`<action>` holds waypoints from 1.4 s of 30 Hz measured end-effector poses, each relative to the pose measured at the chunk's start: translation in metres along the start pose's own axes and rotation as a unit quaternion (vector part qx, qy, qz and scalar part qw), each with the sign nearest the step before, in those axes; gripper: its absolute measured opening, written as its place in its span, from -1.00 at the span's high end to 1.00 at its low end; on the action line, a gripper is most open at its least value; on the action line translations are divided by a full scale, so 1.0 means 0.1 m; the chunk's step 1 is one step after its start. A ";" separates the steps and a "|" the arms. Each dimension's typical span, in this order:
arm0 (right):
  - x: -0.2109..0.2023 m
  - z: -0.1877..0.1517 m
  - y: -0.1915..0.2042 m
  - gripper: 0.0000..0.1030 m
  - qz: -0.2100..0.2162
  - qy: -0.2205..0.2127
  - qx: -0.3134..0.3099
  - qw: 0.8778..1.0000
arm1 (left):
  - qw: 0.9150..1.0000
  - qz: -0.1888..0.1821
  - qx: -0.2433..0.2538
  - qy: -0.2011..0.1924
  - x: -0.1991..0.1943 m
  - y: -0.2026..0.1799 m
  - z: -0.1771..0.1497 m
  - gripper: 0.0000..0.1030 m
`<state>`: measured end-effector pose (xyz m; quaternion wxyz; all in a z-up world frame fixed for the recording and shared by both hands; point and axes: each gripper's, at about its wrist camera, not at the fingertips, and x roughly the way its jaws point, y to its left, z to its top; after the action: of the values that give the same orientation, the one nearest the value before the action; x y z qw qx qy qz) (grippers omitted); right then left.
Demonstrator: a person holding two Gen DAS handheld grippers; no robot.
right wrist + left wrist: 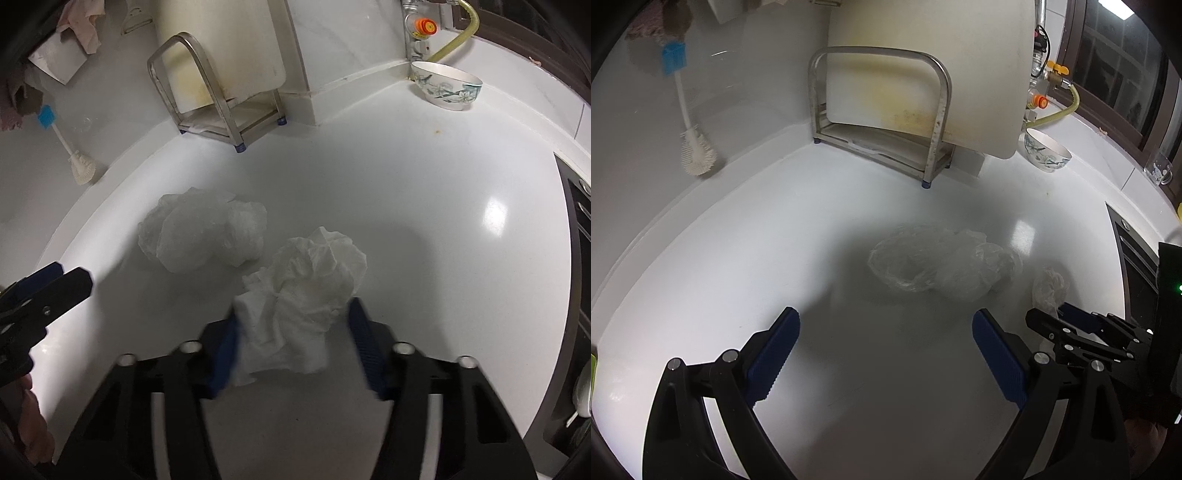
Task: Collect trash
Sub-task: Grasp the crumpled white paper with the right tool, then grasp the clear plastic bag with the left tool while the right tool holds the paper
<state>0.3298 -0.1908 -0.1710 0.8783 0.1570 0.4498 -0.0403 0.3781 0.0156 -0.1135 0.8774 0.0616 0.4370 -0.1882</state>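
Your right tool [291,328] grips the crumpled tissue [303,295] at lower centre of the right wrist view, both blue pads pressed into its sides. Your left tool [886,354] stands wide open over bare bench [849,221], nothing between its pads. Just ahead of it, at centre frame, lies the crumpled plastic bag [942,262], blurred and hard to read against the white surface. Open bench runs left and forward of both tools. Further out, the metal rack [879,122] with the cutting board [923,55] blocks the back wall, the bowl [1047,151] sits upper right, and a dark edge cuts off the right side.
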 end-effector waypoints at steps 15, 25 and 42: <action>-0.45 -0.08 -0.37 0.74 0.008 -0.031 0.032 0.999 | 0.999 -0.032 0.025 0.002 0.28 -0.39 0.18 -0.83; -0.58 -0.22 -0.48 0.74 0.012 -0.036 0.046 0.998 | 0.999 -0.027 0.016 0.007 0.61 -0.50 0.38 -0.83; -0.84 -0.32 -0.46 0.74 0.014 -0.051 0.045 0.998 | 0.998 -0.064 0.013 0.014 0.63 -0.59 0.26 0.68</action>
<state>0.2461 -0.2299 -0.1321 0.8924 0.2008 0.4001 -0.0562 0.4089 -0.0630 -0.1441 0.8562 0.0470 0.4502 -0.2488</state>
